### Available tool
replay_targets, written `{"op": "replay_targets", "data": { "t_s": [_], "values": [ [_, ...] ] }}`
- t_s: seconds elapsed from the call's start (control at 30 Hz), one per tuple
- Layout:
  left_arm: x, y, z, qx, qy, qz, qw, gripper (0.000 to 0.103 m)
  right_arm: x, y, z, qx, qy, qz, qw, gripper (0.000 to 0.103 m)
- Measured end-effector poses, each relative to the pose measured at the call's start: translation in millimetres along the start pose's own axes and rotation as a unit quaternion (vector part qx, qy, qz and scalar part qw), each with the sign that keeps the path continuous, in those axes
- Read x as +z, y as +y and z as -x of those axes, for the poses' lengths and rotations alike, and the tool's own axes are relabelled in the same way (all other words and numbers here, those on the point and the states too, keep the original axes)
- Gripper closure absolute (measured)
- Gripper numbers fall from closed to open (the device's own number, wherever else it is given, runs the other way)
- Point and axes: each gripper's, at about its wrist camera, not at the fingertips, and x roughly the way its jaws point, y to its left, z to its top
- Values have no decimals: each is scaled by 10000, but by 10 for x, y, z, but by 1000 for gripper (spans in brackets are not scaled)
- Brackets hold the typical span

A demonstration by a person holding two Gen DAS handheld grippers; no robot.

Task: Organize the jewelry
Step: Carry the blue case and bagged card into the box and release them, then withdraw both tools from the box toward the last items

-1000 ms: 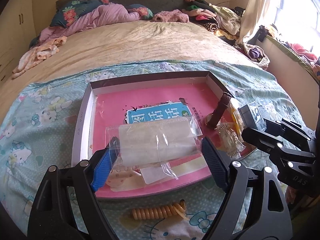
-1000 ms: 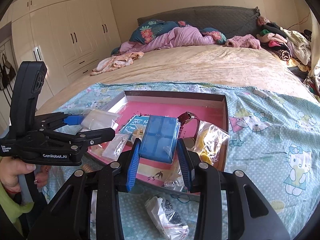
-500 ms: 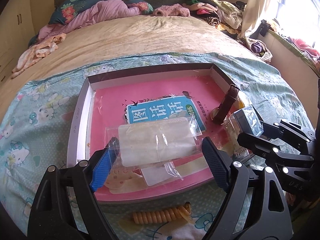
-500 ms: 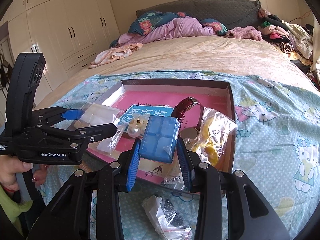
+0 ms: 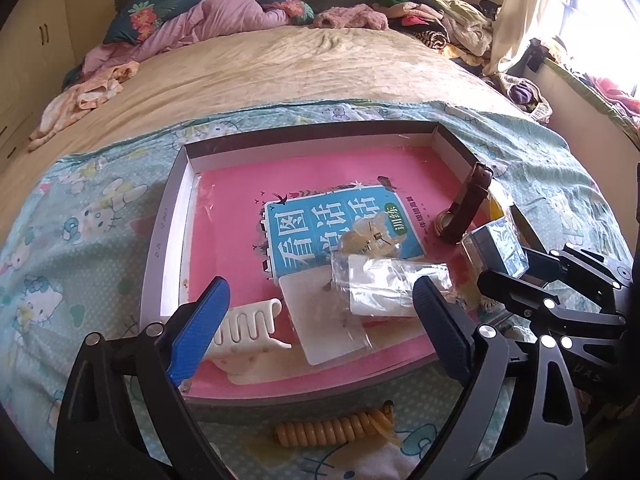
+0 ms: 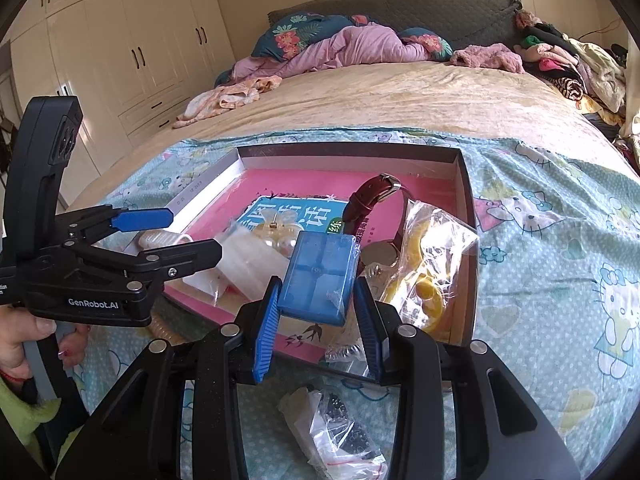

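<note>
A shallow grey box with a pink floor lies on the bed. In it lie a blue booklet, clear plastic bags, a pearl ornament, a white comb and a brown-strap watch. My left gripper is open and empty over the box's near edge. My right gripper is shut on a small blue plastic case, held above the box's near right corner; the case also shows in the left wrist view.
A yellow coil hair tie lies on the sheet in front of the box. A bag with yellow rings leans in the box's right side. A small bag of dark beads lies below my right gripper. Clothes pile at the headboard.
My left gripper has let go of the clear bag, which now lies in the box to the right, uncovering the white comb. My right gripper still holds the blue case.
</note>
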Motion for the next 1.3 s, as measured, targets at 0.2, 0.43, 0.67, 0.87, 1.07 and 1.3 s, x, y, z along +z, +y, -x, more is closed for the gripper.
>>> {"op": "replay_targets", "data": {
  "t_s": [0.2,0.43,0.67,0.87,1.07,1.3],
  "values": [
    [0,32,72,4,-59,63,10000,14,-1,14,-11,-26,39,-22,10000,67],
    [-10,56,155,8,-115,90,9999,14,-2,30,36,-55,26,-49,10000,64],
    [-15,56,265,-7,-197,124,9997,14,26,49,238,-136,-169,-76,9997,49],
    [-19,59,405,-28,-324,165,9993,10,65,61,494,-205,-433,-107,9988,35],
    [-46,51,551,-2,-450,176,9988,10,43,88,701,-269,-617,-98,9977,23],
    [-120,44,680,41,-536,175,9984,10,-43,138,821,-314,-582,-13,9978,21]
  ]
}}
